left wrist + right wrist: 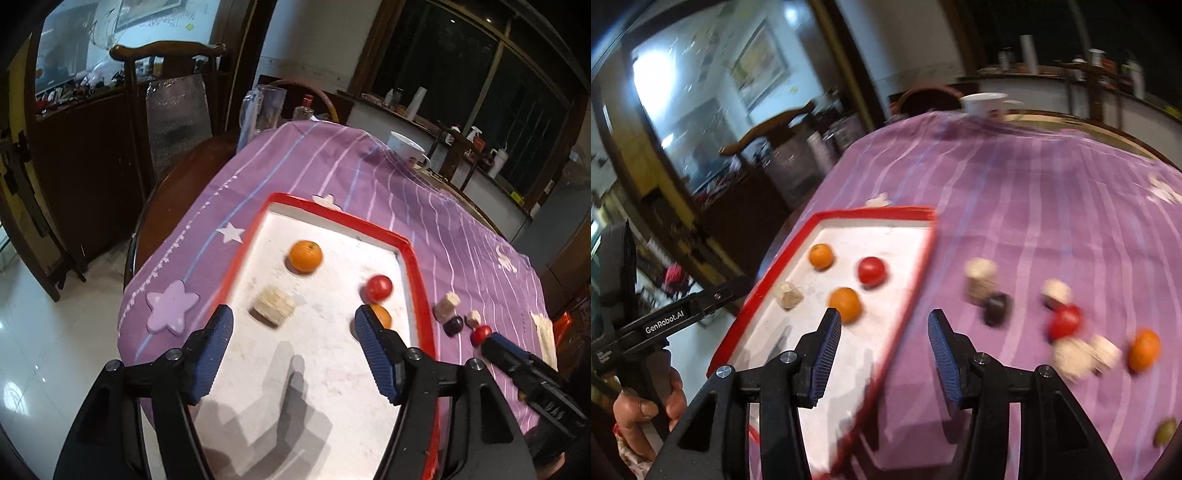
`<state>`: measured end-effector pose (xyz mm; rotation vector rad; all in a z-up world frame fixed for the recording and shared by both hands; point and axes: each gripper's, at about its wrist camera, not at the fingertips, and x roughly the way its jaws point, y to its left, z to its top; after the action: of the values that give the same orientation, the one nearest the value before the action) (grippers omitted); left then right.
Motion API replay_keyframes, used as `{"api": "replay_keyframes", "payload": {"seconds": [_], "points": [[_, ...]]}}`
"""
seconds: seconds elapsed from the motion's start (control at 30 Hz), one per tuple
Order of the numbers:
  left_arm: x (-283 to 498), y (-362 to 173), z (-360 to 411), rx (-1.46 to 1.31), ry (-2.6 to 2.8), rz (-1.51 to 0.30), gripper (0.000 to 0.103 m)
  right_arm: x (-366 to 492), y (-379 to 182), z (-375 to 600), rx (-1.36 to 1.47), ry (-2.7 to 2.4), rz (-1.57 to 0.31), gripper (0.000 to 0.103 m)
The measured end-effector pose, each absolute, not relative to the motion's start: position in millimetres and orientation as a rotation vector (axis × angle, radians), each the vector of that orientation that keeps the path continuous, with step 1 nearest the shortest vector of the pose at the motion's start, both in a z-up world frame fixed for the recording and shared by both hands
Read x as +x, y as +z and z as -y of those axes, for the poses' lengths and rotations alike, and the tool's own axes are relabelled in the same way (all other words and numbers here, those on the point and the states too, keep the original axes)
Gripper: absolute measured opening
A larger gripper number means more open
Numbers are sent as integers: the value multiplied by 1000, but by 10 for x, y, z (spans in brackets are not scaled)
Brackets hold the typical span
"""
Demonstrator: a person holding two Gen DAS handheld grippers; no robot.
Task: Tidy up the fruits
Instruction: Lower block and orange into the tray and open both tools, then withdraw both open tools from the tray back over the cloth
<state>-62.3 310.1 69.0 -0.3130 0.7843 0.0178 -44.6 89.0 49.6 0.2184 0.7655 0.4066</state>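
A red-rimmed white tray (334, 216) holds two oranges (305, 256) (845, 304), a red tomato (378, 288) and a beige block (273, 305). My left gripper (293, 325) hovers open over the tray, the block just ahead of its left finger, nothing between the pads. My right gripper (884, 332) is open and empty above the tray's right rim (905, 317). On the purple cloth to the right lie a dark plum (997, 308), a red fruit (1065, 321), another orange (1144, 349), a green fruit (1165, 430) and several beige pieces (1071, 356).
A white mug (404, 146) stands at the table's far edge, with a glass jug (264, 107) and a wooden chair (166, 55) behind the left side. A person's hand (646, 406) grips the left tool's handle. The cloth's left edge drops to a tiled floor.
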Motion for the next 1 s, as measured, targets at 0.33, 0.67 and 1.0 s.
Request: {"api": "replay_keyframes", "payload": {"seconds": [0.33, 0.67, 1.0], "points": [[-789, 676, -2219, -174, -124, -819, 68, -1126, 568, 385, 298, 103, -646, 56], [-959, 666, -1390, 2, -248, -836, 69, -1312, 509, 999, 411, 20, -625, 58], [-941, 621, -1174, 50, -248, -857, 69, -1264, 377, 1002, 420, 56, -657, 58]]}}
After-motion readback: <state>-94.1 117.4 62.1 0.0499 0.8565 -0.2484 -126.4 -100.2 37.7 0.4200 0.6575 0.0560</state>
